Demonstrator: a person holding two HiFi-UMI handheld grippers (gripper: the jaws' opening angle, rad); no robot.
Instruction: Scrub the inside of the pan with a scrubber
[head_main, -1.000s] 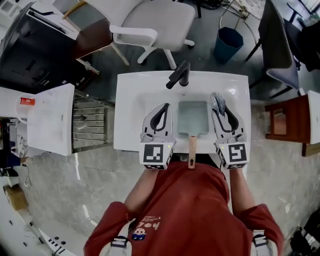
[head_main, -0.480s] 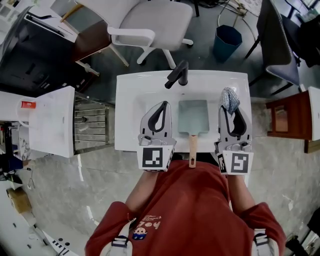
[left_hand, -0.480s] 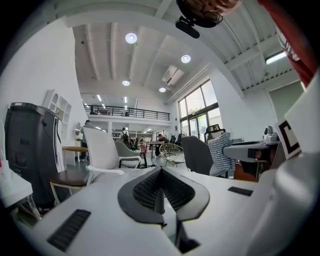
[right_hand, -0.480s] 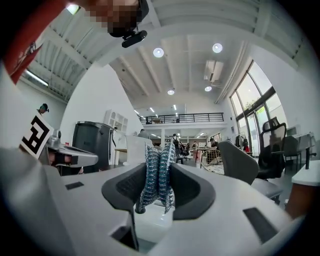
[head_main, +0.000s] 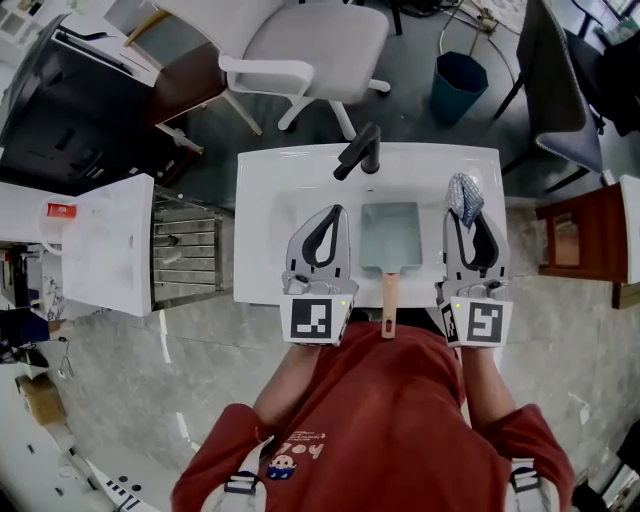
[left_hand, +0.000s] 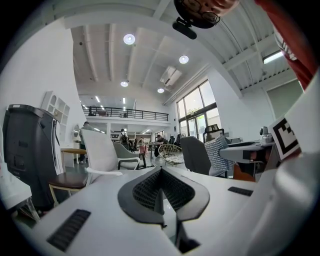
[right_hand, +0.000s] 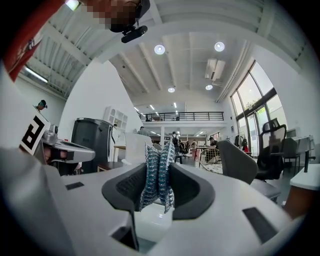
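Blue-grey mesh of the scrubber (right_hand: 157, 172) fills the jaws of the right hand-held gripper (right_hand: 158, 186), which are closed down narrow on it, pinching it into two upright folds. In the head view the scrubber (head_main: 464, 195) sticks out past the tips of the right hand-held gripper (head_main: 467, 212), over the right rim of the white sink (head_main: 262, 205) and to the right of the pan (head_main: 389, 236), not touching it. The pan is square and pale grey-green. It lies flat in the basin below the black faucet (head_main: 358, 150), with its wooden handle (head_main: 388, 303) pointing back toward the person. The left hand-held gripper (head_main: 333, 214) lies over the sink just left of the pan. Its own view shows the left hand-held gripper (left_hand: 160, 189) with its jaws brought together and nothing between them. A second ago the scrubber was close beside the pan's right edge; half a second ago it had swung out to the right, and it now sits in nearly that same place. The left hand-held gripper and the pan have hardly shifted.
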